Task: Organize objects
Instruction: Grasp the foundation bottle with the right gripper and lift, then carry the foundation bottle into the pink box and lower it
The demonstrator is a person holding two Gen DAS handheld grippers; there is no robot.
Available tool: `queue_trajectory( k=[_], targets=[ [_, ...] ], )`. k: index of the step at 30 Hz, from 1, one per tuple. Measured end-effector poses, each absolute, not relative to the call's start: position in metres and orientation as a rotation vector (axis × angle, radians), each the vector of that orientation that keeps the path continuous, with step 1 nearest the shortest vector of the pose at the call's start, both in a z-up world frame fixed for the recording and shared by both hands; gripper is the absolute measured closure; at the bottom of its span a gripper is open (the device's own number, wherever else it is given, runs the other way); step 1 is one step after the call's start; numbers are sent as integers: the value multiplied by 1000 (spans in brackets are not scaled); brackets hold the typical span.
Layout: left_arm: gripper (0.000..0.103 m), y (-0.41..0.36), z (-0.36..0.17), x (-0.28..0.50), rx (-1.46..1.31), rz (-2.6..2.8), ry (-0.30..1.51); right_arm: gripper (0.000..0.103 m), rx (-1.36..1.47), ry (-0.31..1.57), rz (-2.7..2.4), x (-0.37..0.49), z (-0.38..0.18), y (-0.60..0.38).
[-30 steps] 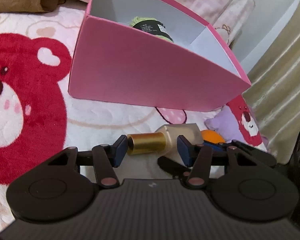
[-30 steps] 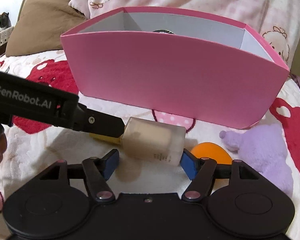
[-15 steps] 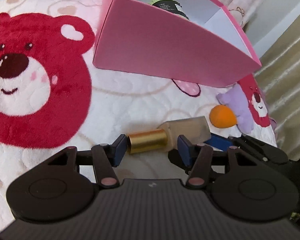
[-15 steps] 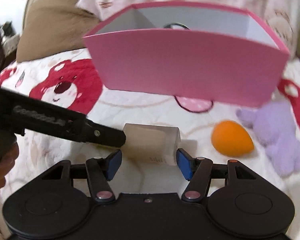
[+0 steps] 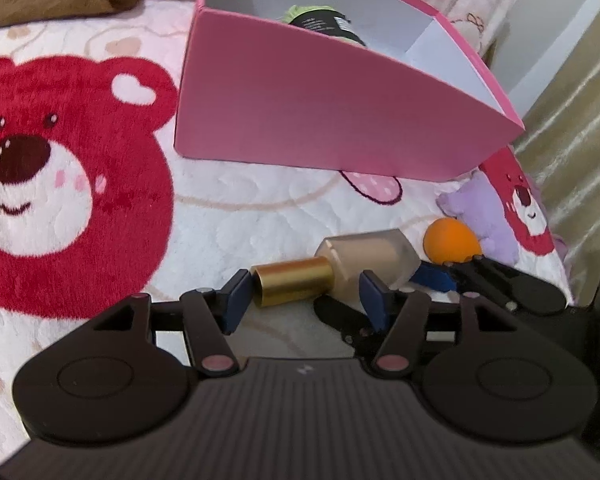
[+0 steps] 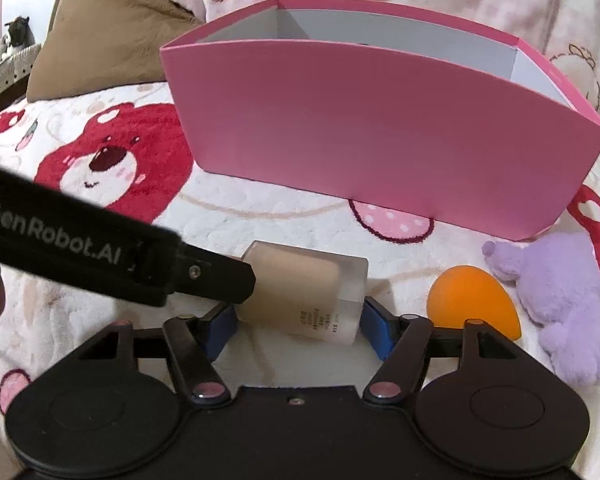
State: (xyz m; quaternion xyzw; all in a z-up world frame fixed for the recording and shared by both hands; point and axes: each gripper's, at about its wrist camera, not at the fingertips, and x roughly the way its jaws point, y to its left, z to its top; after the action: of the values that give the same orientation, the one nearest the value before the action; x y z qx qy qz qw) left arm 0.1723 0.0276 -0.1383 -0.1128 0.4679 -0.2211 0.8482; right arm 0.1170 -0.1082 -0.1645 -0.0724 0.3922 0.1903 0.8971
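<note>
A frosted beige bottle point(image 5: 374, 255) with a gold cap point(image 5: 294, 283) is held off the bedspread between both grippers. My left gripper point(image 5: 305, 300) is shut on the gold cap. My right gripper point(image 6: 298, 330) is shut on the bottle's body point(image 6: 316, 292); its blue pads touch both sides. The left gripper's finger point(image 6: 204, 276) crosses the right wrist view and hides the cap. The pink box point(image 5: 332, 120) stands open behind, with a green and black item point(image 5: 320, 24) inside. An orange sponge egg point(image 6: 472, 300) lies to the right on the bedspread.
A purple plush toy point(image 6: 556, 292) lies right of the orange egg. The bedspread carries big red bear prints point(image 5: 40, 172). A brown pillow point(image 6: 112, 40) sits at the back left. A pale curtain point(image 5: 580, 120) hangs at the right.
Both grippers keep their hold on the bottle. The views have shifted: the box looks nearer and the bottle sits lower against the bedspread than half a second ago.
</note>
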Motion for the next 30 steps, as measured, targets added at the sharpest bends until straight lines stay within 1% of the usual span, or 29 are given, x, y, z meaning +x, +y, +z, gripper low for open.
queue_trajectory(
  k=[3, 10, 17, 25, 30],
  targets=[
    [46, 22, -137, 166, -187, -464, 974, 32, -194, 796, 382, 111, -164, -102],
    [47, 29, -128, 157, -210, -480, 987, 32, -179, 791, 381, 98, -152, -104],
    [47, 26, -108, 140, -158, -505, 948, 33, -194, 756, 378, 79, -134, -109],
    [47, 27, -63, 113, -122, -560, 895, 33, -144, 691, 335, 46, -97, -116],
    [47, 28, -36, 91, -124, -574, 885, 33, -140, 685, 335, 25, -72, -120]
  ],
)
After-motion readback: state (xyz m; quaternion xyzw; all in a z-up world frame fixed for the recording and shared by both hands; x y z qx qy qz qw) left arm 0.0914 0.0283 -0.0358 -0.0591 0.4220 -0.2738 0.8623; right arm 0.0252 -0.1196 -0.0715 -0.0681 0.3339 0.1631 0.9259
